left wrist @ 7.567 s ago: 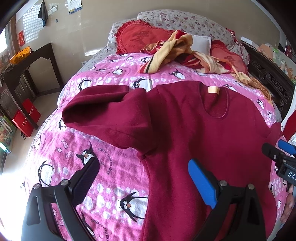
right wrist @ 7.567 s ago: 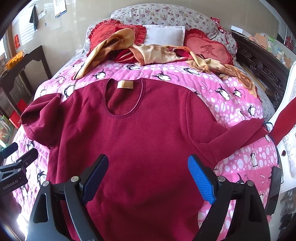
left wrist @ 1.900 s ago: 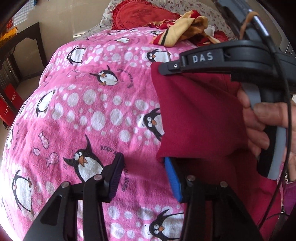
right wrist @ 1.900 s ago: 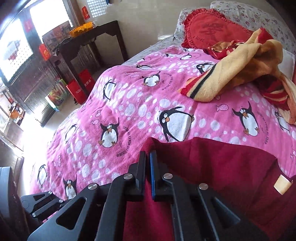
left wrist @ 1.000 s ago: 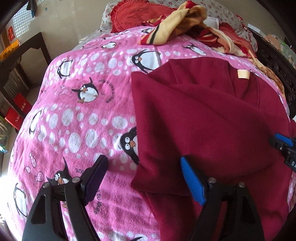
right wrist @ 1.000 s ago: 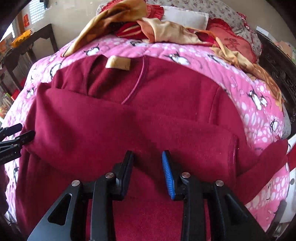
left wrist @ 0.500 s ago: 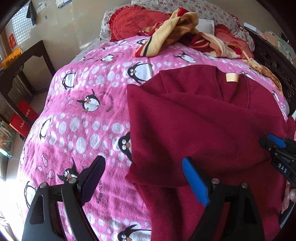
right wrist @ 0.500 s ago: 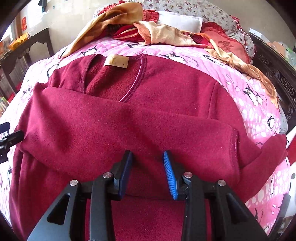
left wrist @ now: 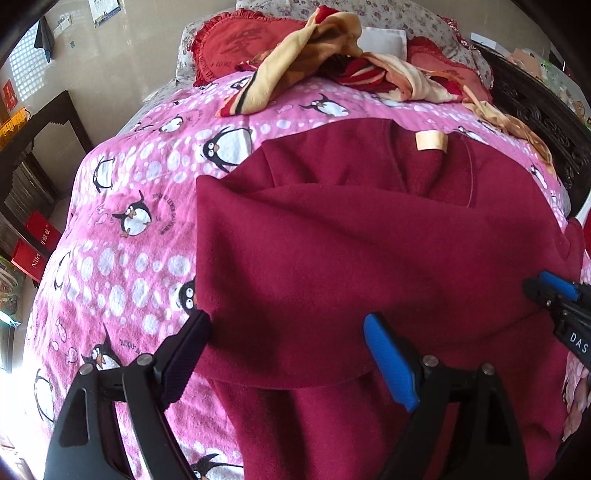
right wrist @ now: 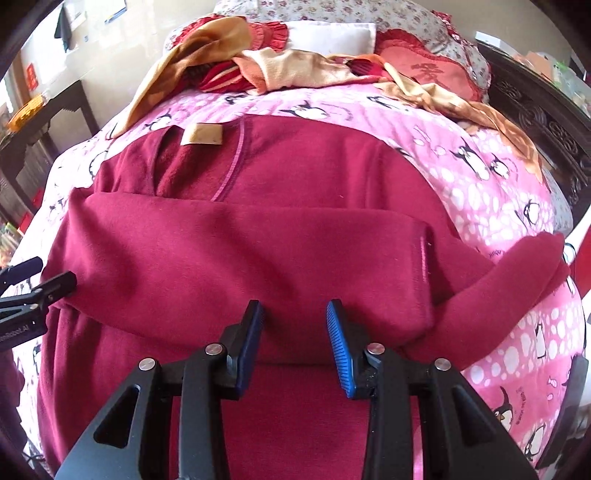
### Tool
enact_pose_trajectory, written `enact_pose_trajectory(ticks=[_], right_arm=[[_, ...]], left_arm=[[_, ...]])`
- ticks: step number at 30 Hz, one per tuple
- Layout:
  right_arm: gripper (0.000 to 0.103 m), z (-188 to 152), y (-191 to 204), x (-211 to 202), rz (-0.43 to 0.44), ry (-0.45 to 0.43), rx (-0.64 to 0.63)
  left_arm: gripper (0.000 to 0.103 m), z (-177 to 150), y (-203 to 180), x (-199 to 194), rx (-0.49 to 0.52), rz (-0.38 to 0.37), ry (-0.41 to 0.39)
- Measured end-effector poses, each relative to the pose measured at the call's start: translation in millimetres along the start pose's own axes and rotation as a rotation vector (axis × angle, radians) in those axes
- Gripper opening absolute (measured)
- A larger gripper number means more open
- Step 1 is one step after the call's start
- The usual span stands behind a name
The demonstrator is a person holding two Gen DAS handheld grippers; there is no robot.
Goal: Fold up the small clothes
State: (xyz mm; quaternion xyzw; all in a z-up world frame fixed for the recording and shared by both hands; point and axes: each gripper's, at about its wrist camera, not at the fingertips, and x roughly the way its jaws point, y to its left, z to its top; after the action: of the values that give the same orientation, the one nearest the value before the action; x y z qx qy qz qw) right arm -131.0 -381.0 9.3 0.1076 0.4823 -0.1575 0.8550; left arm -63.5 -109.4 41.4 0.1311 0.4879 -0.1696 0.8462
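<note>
the left gripper (left wrist: 286,354) hangs over the near left edge of the sweater (left wrist: 369,240), jaws spread wide and gripping nothing; the fabric edge lies below and between them, not pinched. the right gripper (right wrist: 294,343) has its jaws a narrow gap apart, also empty, poised just above the middle of the folded sleeve (right wrist: 240,251). neither pad presses cloth, so both read as let go, likely because the sleeve has been laid where it was meant to go.

the dark red sweater lies flat on the pink penguin blanket (left wrist: 122,229), in the middle of the bed. its collar, with a tan label (right wrist: 202,134), points away toward the pillows (right wrist: 332,35), and the hem runs toward the grippers and out of view, so its long axis goes from the near edge of the bed to the headboard end. the left sleeve lies crosswise over the chest, its cuff (right wrist: 424,258) near the right side, which squares off that side. the other sleeve (right wrist: 517,273) sticks out to the right over the blanket, unfolded, and is probably next. a heap of yellow and red cloth (right wrist: 229,59) sits well apart, by the pillows.
</note>
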Motion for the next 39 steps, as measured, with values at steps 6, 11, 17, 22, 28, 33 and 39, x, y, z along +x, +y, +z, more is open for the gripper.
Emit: enact_pose_trajectory(ticks=[6,11,17,22,28,33,39], right_arm=[[0.021,-2.5,-5.7,8.1,0.007,0.0,0.024],[0.023,-2.1,-5.6,9.8,0.006,-0.002,0.026],[0.023,-3.6,-12.5,0.5,0.033,-0.004,0.072],[0.023,-4.0,-8.3,6.8,0.022,0.006,0.03],[0.023,-4.3,-26.0,-9.1,0.094,-0.008,0.124],[0.023,-7.4,-44.5,-35.0,0.061,-0.083,0.149],[0.023,-4.4,-87.8,-52.0,0.029,-0.107,0.232]], left_arm=[[0.091,-1.3,-2.8,9.3,0.003,0.01,0.014],[0.095,-2.8,-6.3,15.5,0.016,0.018,0.017],[0.101,-4.5,-7.9,20.2,0.029,0.013,0.017],[0.103,-3.1,-12.0,23.4,0.037,0.021,0.032],[0.1,-1.2,-9.2,9.8,0.021,-0.004,0.038],[0.1,-1.7,-11.8,-9.9,0.045,-0.024,0.01],[0.1,-0.3,-21.6,-24.8,0.066,-0.036,-0.011]])
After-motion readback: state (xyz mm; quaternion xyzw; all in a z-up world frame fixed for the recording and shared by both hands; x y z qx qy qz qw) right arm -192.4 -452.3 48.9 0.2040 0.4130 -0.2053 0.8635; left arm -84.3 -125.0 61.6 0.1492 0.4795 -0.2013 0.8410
